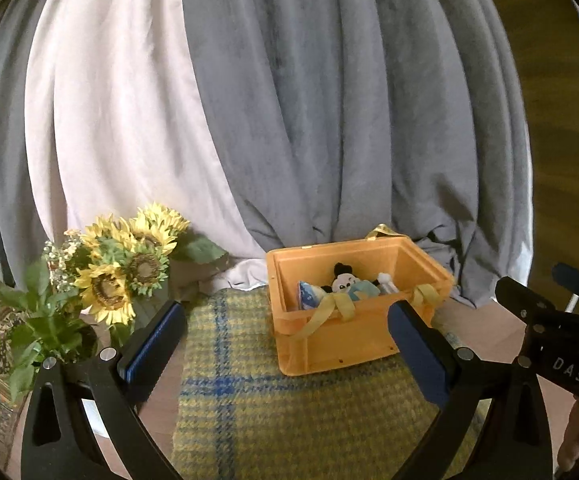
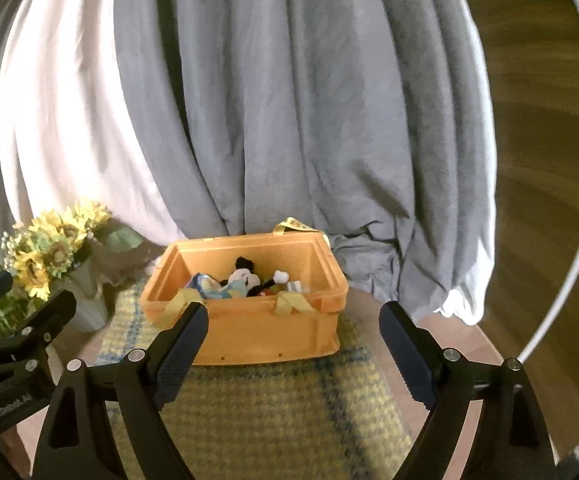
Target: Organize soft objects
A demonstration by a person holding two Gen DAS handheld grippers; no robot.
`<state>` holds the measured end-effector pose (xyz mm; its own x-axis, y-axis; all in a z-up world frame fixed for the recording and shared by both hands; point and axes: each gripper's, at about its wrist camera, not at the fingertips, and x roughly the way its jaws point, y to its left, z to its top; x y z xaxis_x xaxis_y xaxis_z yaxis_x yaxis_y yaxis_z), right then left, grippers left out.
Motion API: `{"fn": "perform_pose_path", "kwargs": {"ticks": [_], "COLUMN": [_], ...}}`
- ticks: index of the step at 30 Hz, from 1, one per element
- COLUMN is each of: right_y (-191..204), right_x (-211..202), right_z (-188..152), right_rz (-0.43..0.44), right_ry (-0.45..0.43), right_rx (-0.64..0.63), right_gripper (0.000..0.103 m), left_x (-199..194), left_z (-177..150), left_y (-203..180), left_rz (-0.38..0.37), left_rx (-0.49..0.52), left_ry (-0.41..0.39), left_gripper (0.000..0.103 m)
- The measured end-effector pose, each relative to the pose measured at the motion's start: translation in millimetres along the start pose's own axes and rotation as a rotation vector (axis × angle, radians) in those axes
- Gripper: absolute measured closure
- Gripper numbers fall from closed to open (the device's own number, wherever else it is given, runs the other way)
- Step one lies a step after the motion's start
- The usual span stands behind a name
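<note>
Blue-padded jaws of both grippers stand wide and empty, short of the orange crate.

Soft toys (image 2: 245, 278), a mouse plush among them, lie inside the orange crate (image 2: 249, 336), which sits on the plaid mat (image 2: 273, 412) with its long side across the view. From the right gripper (image 2: 293, 332) the crate lies straight ahead; from the left gripper (image 1: 285, 332) ahead and slightly right. Sunflowers (image 1: 109, 280) stand well left; grey curtains (image 2: 269, 100) hang behind.
</note>
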<state>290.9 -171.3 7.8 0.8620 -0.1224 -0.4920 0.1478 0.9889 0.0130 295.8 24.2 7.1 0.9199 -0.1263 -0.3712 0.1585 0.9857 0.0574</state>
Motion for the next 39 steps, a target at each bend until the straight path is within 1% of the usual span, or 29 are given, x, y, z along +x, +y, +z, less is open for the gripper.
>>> {"fn": "perform_pose_path", "kwargs": {"ticks": [4, 8, 14, 18, 22, 23, 29, 30, 32, 39], "right_y": [5, 5, 2, -3, -12, -14, -30, -32, -35, -45], "right_x": [-24, -47, -82, -103, -123, -128, -166, -173, -184, -218], "right_z": [-11, -20, -28, -33, -39, -41, -56, -60, -65, -82], "right_rz": [-0.021, -0.034, -0.03, -0.023, 0.002, 0.012, 0.053, 0.06, 0.068, 0.09], "right_ry": [-0.004, -0.009, -0.037, -0.052, -0.044, -0.031, -0.038, -0.04, -0.043, -0.046], "right_rx": [0.016, 0.034, 0.033, 0.018, 0.002, -0.004, -0.021, -0.024, -0.027, -0.023], "right_gripper": [0.015, 0.015, 0.015, 0.015, 0.015, 0.015, 0.015, 0.013, 0.01, 0.01], "left_x": [-23, -46, -80, -103, -127, -134, -174, -181, -192, -230], "left_z": [-7, -12, -22, -30, -40, -43, -61, -64, -70, -85], "left_y": [5, 3, 0, -7, -17, -20, -37, -39, -42, -49], "left_rz": [-0.019, -0.029, -0.015, 0.017, 0.033, 0.04, 0.057, 0.057, 0.063, 0.064], "left_rx": [0.018, 0.057, 0.02, -0.012, -0.043, -0.049, -0.071, -0.074, -0.072, -0.08], "left_ry": [-0.011, -0.019, -0.017, -0.01, 0.006, 0.007, 0.015, 0.017, 0.015, -0.003], "left_gripper": [0.0, 0.0, 0.0, 0.0, 0.0, 0.0, 0.0, 0.0, 0.0, 0.0]}}
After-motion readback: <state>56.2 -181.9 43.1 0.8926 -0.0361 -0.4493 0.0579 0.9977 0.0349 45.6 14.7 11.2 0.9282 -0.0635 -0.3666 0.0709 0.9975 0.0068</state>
